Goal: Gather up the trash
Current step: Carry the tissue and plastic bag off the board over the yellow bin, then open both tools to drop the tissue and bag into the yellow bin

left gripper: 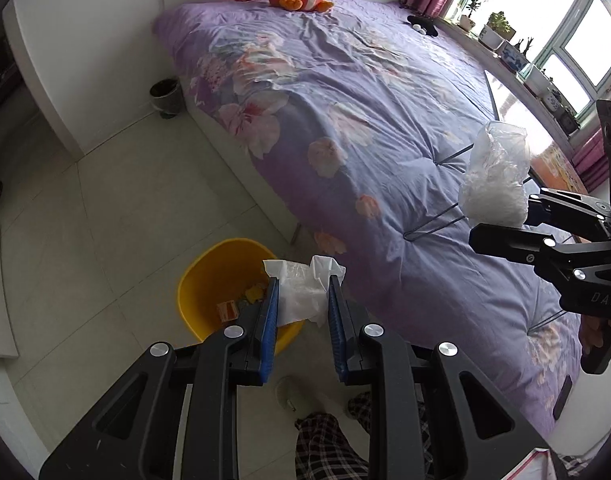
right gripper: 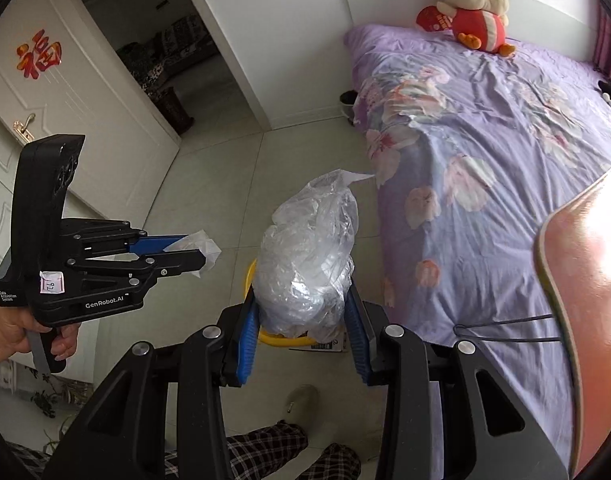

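Gripping tissue [left gripper: 303,292], left jaws closed; right jaws clamp plastic bag [right gripper: 305,264].

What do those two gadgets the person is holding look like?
Both are black pistol-grip tools with angular linkage arms, silver rivets and blue ridged finger pads. The left gripper reads "GenRobot.AI" and carries a small paper sticker. The right gripper looks identical. Checked trousers are worn.

Trash held above a yellow bin

A crumpled white tissue [left gripper: 301,296] hangs over the yellow bin [left gripper: 197,296], which stands on the floor by the bed with scraps inside; a bunched clear plastic bag [right gripper: 305,264] is held upright above it.
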